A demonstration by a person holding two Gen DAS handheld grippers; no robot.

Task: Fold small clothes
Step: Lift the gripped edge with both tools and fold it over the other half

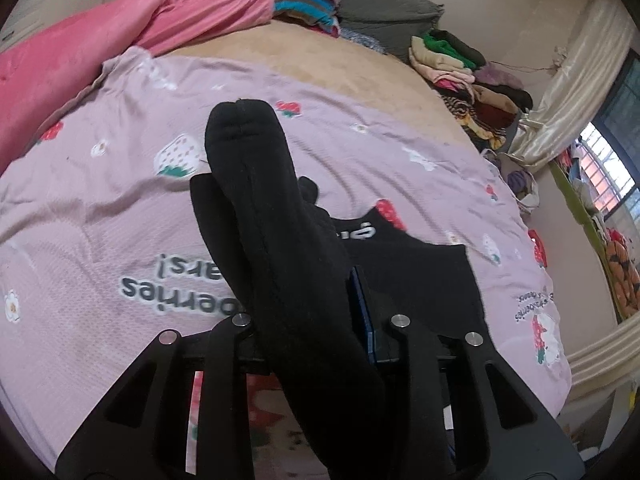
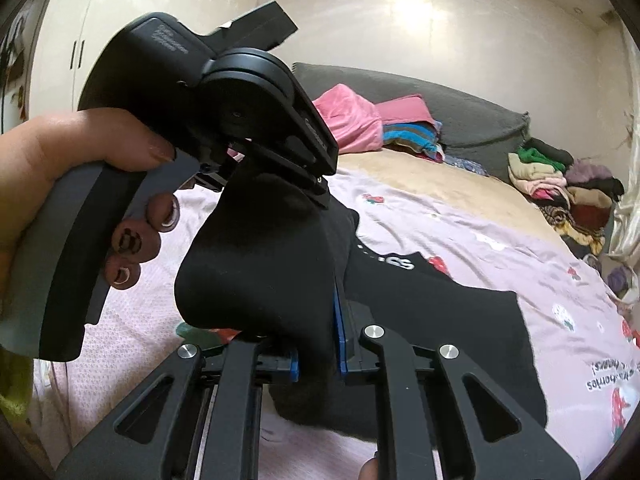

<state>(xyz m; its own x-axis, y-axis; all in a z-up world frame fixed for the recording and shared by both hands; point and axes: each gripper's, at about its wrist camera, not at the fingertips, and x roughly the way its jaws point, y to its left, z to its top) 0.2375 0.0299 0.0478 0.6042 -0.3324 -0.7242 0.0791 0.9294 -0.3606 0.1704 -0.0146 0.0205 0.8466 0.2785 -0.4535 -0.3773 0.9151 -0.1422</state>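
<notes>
A black sock (image 1: 256, 184) rises from between the jaws of my left gripper (image 1: 316, 320), which is shut on it; one blue pad (image 1: 362, 312) shows at the sock's right side. In the right wrist view the same sock (image 2: 256, 264) hangs bunched between both tools. My right gripper (image 2: 316, 340) is shut on its lower part, and the left gripper (image 2: 316, 188), held by a person's hand (image 2: 60, 152), pinches its upper part. Underneath lies a black garment (image 2: 440, 312) with white lettering, spread flat on the bed.
The bed has a lilac strawberry-print cover (image 1: 120, 200). A pink blanket (image 1: 100, 40) lies at the far left, and a grey cushion (image 1: 380, 4) sits at the head. A pile of mixed clothes (image 1: 472, 80) is at the far right edge, near a curtain (image 1: 572, 92).
</notes>
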